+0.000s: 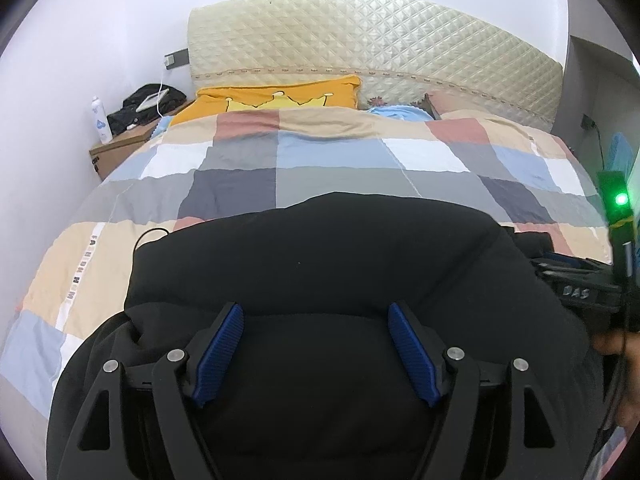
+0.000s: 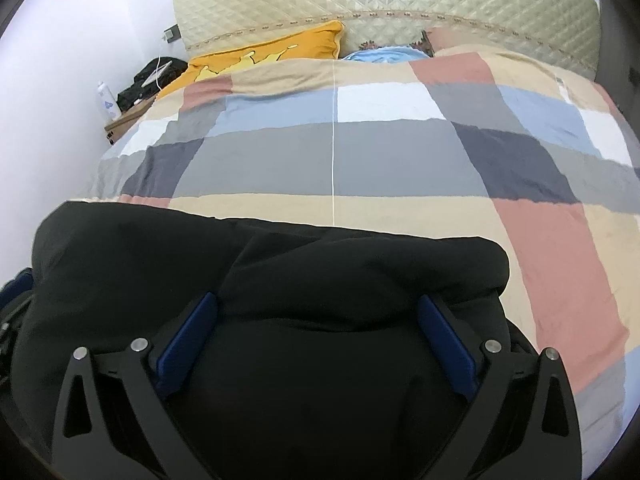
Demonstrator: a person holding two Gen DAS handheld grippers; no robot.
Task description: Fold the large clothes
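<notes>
**Black garment bunched at the foot of the bed, both grippers spread above it**

A large black garment [image 1: 320, 264] lies in a thick, folded heap on the near end of the bed, on top of a patchwork quilt [image 1: 328, 160] of beige, grey, blue, white and dusty-pink squares. Its far edge forms a rounded roll across the quilt; nearer the cameras the cloth is rumpled and fills the lower part of both views.

Left gripper [image 1: 316, 312]: blue ribbed fingers [image 1: 222, 354] stand apart, angled down over the black cloth. Nothing pinched between them; cloth lies below the gap. Whether the tips touch the fabric I cannot tell.

Right gripper [image 2: 318, 304]: its blue fingers [image 2: 186, 350] are spread wider still, also over the garment, near its right-hand end. No cloth clamped between the pads. In the left wrist view this tool shows at the right edge, with a green light on it, and part of the hand [image 1: 616, 352] holding it.

Beyond the garment: an orange pillow [image 1: 280, 98] with a yellow crown print sits at the head of the bed, a light blue cloth [image 1: 396, 113] beside it, both against a cream quilted headboard [image 1: 372, 44]. To the left, a wooden bedside stand [image 1: 120, 148] carries a white bottle [image 1: 101, 120] and a dark bundle [image 1: 150, 106]. A white cable runs from a wall socket down to the bundle.
</notes>
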